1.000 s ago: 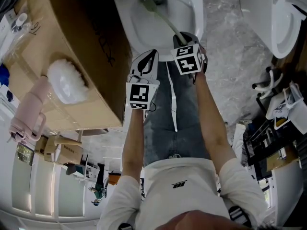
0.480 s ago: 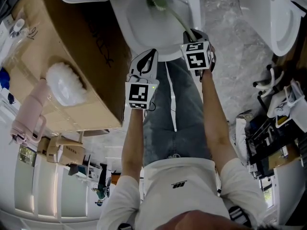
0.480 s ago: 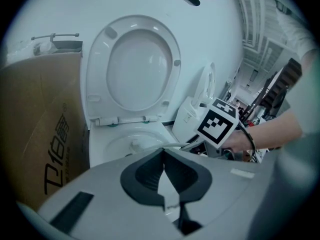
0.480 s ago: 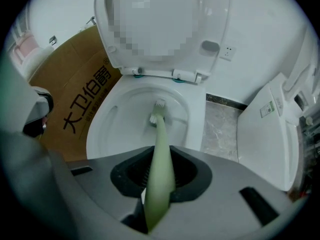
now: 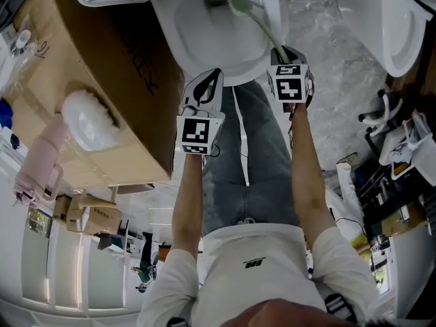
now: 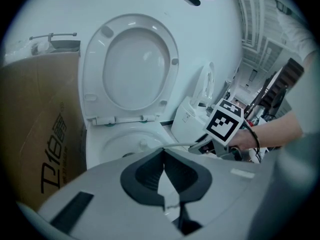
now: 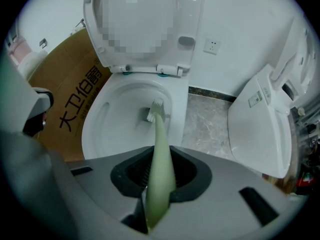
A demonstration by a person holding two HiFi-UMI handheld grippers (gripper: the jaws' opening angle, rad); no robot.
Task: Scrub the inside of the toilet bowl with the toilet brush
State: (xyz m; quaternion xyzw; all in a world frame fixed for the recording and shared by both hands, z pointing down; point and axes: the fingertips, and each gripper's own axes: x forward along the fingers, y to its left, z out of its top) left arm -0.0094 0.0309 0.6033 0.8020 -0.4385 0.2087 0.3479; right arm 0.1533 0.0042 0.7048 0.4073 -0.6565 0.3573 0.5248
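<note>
The head camera looks steeply down from high up at the toilet bowl (image 5: pixel 204 39), which sits at the top of its picture. The two gripper cameras sit low and close. Each looks along its own jaws toward that same bowl, and both also catch the brown box (image 6: pixel 35 134) beside it.

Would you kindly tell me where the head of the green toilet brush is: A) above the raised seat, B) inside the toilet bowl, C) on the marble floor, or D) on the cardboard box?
B: the right gripper is shut on the toilet brush, and its bristled head sits down inside the toilet bowl.
</note>
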